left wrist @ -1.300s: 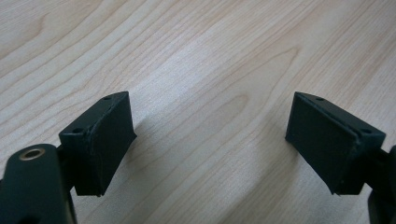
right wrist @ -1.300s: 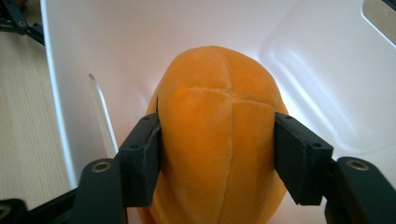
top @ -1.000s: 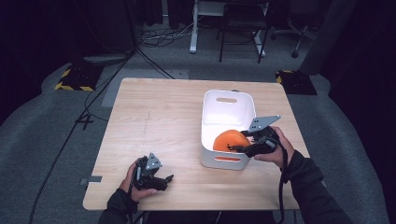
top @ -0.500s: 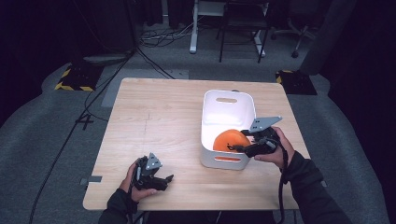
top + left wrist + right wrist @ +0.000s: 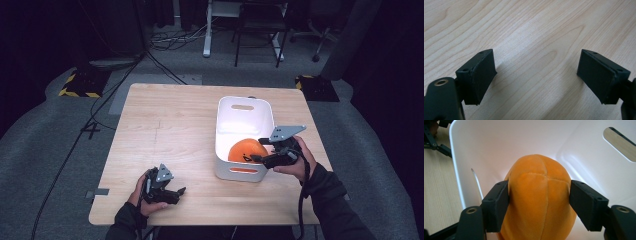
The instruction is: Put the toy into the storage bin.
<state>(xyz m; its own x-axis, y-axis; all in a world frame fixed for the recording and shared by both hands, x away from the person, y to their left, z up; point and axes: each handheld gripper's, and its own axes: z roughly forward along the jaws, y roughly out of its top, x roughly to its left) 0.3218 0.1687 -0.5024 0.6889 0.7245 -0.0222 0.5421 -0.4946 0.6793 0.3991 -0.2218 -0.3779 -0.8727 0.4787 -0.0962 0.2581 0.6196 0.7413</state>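
Note:
An orange plush ball point(image 5: 245, 149) lies in the near end of a white bin point(image 5: 243, 102) on the wooden table point(image 5: 170, 125). My right gripper point(image 5: 257, 159) reaches over the bin's near right corner and is shut on the ball. In the right gripper view both black jaws press the sides of the ball point(image 5: 539, 195) inside the white bin wall point(image 5: 499, 145), with the right gripper point(image 5: 539, 202) centred on it. My left gripper point(image 5: 175, 192) rests near the table's front left edge. In its own view the left gripper point(image 5: 536, 75) stands open over bare wood.
The bin has handle slots at its far end point(image 5: 242, 107) and its near wall point(image 5: 243, 171). Desk legs and a chair base point(image 5: 255, 40) stand on the dark floor beyond the table, and cables point(image 5: 165, 65) run along it.

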